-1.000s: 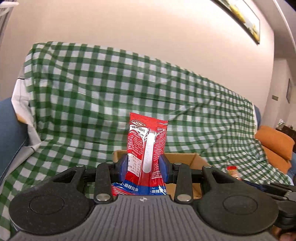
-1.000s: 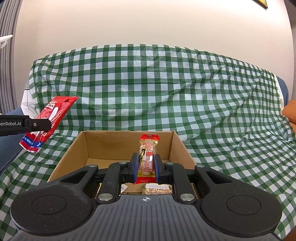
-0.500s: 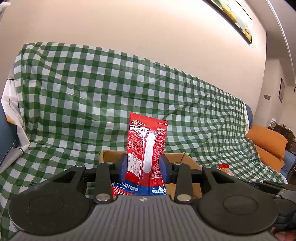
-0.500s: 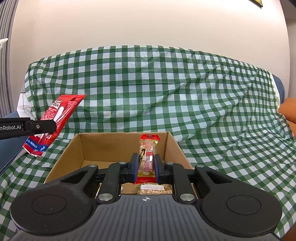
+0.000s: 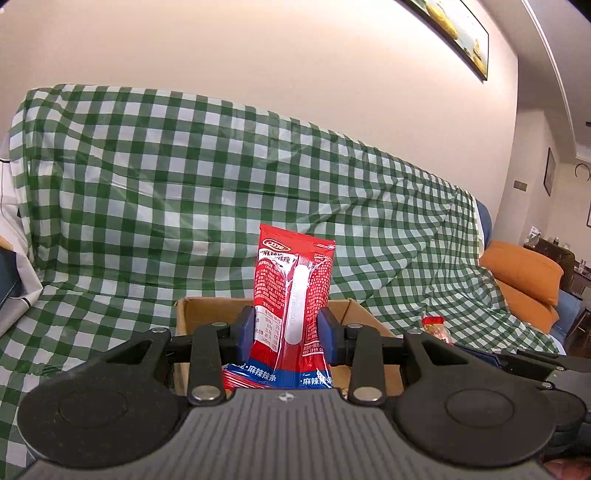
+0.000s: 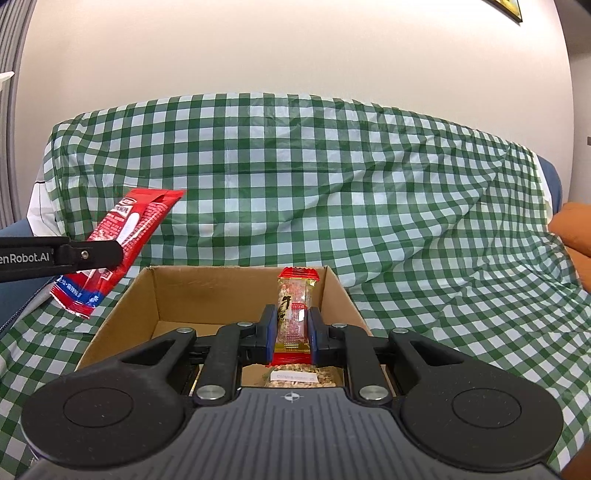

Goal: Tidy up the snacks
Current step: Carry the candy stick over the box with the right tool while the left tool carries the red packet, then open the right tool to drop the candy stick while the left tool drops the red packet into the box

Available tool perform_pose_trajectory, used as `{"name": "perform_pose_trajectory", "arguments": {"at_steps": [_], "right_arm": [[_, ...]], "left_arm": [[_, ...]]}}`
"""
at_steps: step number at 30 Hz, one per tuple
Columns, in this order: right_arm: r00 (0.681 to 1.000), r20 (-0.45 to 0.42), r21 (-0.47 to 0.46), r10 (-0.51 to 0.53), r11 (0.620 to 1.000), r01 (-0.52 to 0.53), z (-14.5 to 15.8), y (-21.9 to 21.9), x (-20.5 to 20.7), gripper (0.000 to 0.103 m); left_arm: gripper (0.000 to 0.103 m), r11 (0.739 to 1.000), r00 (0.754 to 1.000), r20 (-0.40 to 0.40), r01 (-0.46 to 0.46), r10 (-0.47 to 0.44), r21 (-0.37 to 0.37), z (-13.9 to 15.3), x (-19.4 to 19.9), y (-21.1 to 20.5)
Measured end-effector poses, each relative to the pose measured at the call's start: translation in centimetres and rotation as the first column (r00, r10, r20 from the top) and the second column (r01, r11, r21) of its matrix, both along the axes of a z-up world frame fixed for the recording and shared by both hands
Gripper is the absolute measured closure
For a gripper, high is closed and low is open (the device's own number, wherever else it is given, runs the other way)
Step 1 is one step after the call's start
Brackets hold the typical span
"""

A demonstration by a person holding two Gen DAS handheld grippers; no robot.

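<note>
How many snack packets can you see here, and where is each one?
3 for sure. The red spicy-strip packet is pinched in the left gripper; the slim bar is pinched in the right gripper; a nut packet lies in the cardboard box. The grippers may hide more.

The right gripper's body [image 6: 291, 332] hides the near part of the cardboard box [image 6: 122, 317] floor; a nut packet [image 6: 301, 376] there shows only partly, its label too small to read. In the left view the red packet [image 5: 293, 295] covers the box's middle, and the framed picture [image 5: 454, 29] is cut off by the top edge
</note>
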State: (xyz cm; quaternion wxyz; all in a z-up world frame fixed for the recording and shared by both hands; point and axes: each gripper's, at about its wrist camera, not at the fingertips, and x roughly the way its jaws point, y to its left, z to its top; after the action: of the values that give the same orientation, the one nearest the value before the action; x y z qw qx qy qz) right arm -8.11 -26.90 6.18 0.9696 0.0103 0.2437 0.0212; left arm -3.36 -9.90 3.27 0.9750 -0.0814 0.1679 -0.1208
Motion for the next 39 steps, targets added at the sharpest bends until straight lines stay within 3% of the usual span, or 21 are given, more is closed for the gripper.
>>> {"name": "perform_pose_trajectory", "arguments": {"at_steps": [22,24,25,26,27,28,29,33,35,39], "right_arm": [[1.000,0.021,-0.014,0.007,1.000,-0.006,0.1,0.1,-0.6,0.085],[1.000,0.020,-0.016,0.005,1.000,-0.005,0.1,0.1,-0.6,0.085],[1.000,0.016,-0.014,0.006,1.000,-0.005,0.1,0.1,-0.6,0.084],[1.000,0.004,-0.009,0.009,1.000,-0.009,0.0,0.0,-0.5,0.078],[1.000,-0.022,-0.008,0.014,1.000,-0.014,-0.3,0.2,-0.3,0.068],[0.999,-0.037,-0.015,0.010,1.000,-0.011,-0.5,0.2,0.0,0.046],[0.999,-0.040,-0.024,0.004,1.000,-0.005,-0.5,0.3,0.0,0.032],[0.999,-0.037,-0.011,0.002,1.000,-0.003,-0.3,0.3,-0.2,0.025],[0.998,-0.058,0.014,0.004,1.000,-0.003,-0.4,0.0,0.0,0.014],[0.995,-0.104,0.057,0.013,0.998,-0.007,-0.5,-0.4,-0.3,0.003]], "left_arm": [[0.063,0.998,0.997,0.035,0.064,-0.065,0.013,-0.2,-0.2,-1.3],[0.060,0.997,0.997,0.016,0.077,-0.077,-0.011,-0.3,0.1,-1.1],[0.050,0.995,0.996,-0.010,0.092,-0.093,-0.039,-0.5,0.4,-0.8],[0.040,0.991,0.992,-0.044,0.114,-0.117,-0.076,-0.7,0.9,-0.5],[0.040,0.989,0.992,-0.059,0.110,-0.116,-0.097,-0.8,1.2,-0.2],[0.039,0.991,0.993,-0.058,0.092,-0.098,-0.094,-0.8,1.2,-0.1],[0.038,0.993,0.995,-0.051,0.083,-0.087,-0.081,-0.7,1.1,0.0],[0.028,0.995,0.996,-0.038,0.074,-0.076,-0.066,-0.4,0.4,0.7],[0.026,0.996,0.996,-0.047,0.076,-0.079,-0.046,-0.4,0.0,0.9],[0.023,0.999,0.995,-0.092,0.048,-0.046,0.021,0.4,-1.0,0.9]]}}
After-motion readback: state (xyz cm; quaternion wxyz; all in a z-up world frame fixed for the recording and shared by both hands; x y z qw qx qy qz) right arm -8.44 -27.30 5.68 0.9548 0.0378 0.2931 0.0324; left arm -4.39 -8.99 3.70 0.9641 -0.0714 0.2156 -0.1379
